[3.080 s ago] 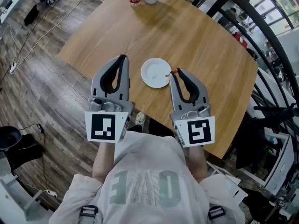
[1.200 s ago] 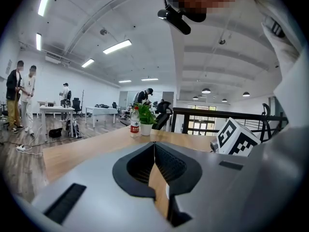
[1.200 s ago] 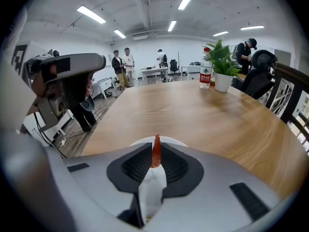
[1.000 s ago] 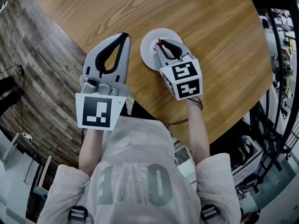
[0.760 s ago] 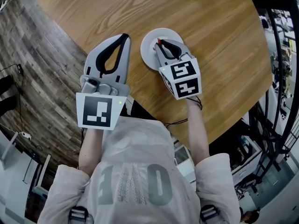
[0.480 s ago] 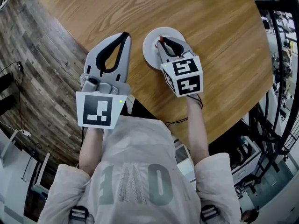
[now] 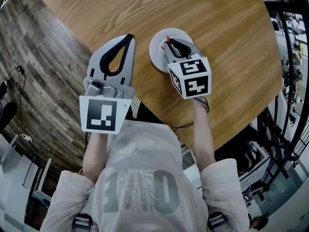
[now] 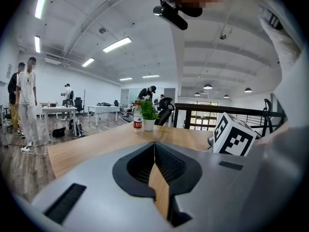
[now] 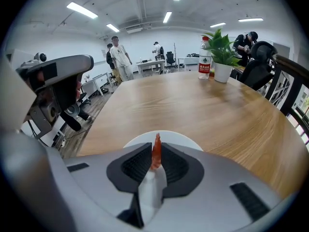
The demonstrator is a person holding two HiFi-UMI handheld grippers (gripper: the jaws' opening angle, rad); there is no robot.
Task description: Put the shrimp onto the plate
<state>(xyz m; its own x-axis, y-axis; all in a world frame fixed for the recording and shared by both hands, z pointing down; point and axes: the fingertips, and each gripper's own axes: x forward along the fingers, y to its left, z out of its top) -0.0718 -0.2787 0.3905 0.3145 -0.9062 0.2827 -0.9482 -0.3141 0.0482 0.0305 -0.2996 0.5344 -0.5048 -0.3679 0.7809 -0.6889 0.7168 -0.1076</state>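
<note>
The right gripper has its jaws clamped on a thin orange shrimp, whose tip pokes out past the jaw tips. A white plate sits just below and ahead of those jaws on the wooden table. The left gripper, its jaws pressed together and empty, hovers left of the plate.

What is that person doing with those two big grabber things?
A person holds a gripper in each hand at a wooden table. The right gripper has its jaws shut on a small orange shrimp, held over the white plate and not yet let go. The left gripper is shut with nothing in it and hangs off to the side.
</note>
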